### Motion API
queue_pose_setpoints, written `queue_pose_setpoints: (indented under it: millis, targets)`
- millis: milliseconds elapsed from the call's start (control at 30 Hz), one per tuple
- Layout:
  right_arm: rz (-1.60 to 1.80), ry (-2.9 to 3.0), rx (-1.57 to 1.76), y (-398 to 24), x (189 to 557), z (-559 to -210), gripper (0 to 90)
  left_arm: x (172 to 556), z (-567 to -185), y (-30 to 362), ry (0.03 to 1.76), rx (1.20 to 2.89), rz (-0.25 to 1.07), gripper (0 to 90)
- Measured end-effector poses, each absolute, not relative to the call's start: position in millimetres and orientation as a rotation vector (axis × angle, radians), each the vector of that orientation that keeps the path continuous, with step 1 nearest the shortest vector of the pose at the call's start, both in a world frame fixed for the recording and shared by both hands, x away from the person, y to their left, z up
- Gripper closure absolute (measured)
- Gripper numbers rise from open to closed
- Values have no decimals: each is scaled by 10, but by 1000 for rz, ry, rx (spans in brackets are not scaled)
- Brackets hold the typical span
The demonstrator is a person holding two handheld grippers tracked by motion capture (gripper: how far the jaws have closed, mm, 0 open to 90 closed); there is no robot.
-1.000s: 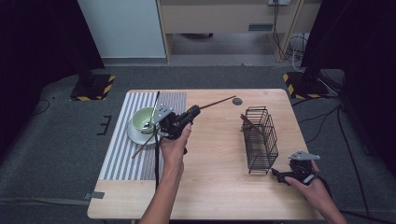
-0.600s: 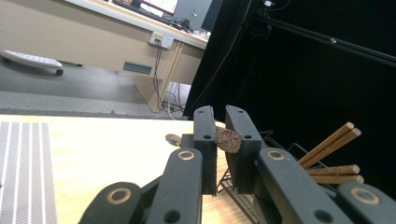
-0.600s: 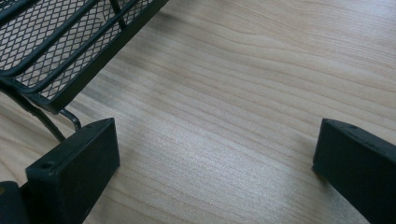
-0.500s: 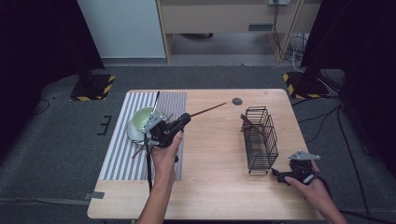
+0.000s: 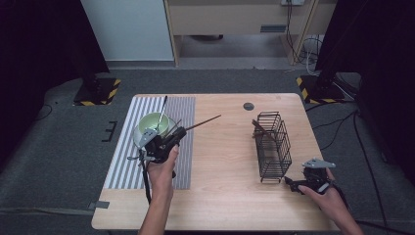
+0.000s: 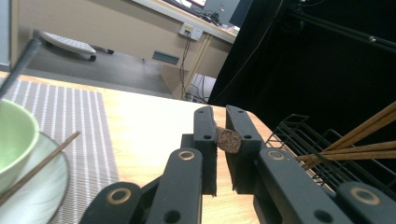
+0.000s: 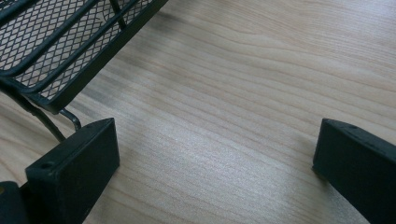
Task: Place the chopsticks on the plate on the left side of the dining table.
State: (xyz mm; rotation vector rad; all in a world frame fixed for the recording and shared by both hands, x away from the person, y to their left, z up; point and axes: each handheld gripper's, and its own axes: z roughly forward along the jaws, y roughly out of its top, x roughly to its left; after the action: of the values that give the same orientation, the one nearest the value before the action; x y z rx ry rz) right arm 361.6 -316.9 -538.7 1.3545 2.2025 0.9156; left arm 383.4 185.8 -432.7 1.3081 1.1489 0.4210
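Observation:
My left gripper (image 5: pixel 179 132) is shut on a brown chopstick (image 5: pixel 204 121) that points up and right over the table; in the left gripper view its butt end (image 6: pixel 229 139) is pinched between the jaws of that gripper (image 6: pixel 223 122). It hovers beside a green bowl (image 5: pixel 152 124) on a pale plate (image 6: pixel 32 196), where another chopstick (image 6: pixel 44 161) leans. A black wire basket (image 5: pixel 272 147) at the right holds several chopsticks (image 6: pixel 355 140). My right gripper (image 5: pixel 290 182) rests on the wood by the basket's near corner, open, nothing between the jaws (image 7: pixel 215 154).
A grey-and-white striped mat (image 5: pixel 126 161) lies under the plate at the table's left. A thin dark rod (image 5: pixel 161 108) sticks up out of the bowl. A small dark disc (image 5: pixel 248 105) sits near the far edge. Bare wood (image 5: pixel 220 161) lies between mat and basket.
My left gripper has carried the chopstick left and toward the near side, sinking a little, so it now sits beside the bowl. The right gripper has stayed put.

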Motion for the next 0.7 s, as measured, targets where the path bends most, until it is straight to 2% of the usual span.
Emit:
queue_pose_setpoints:
  millis: [700]
  targets:
    - [915,2208,1351,-3172,3621,-5386,4,3846,-4412,2185,1209,1278,447,829]
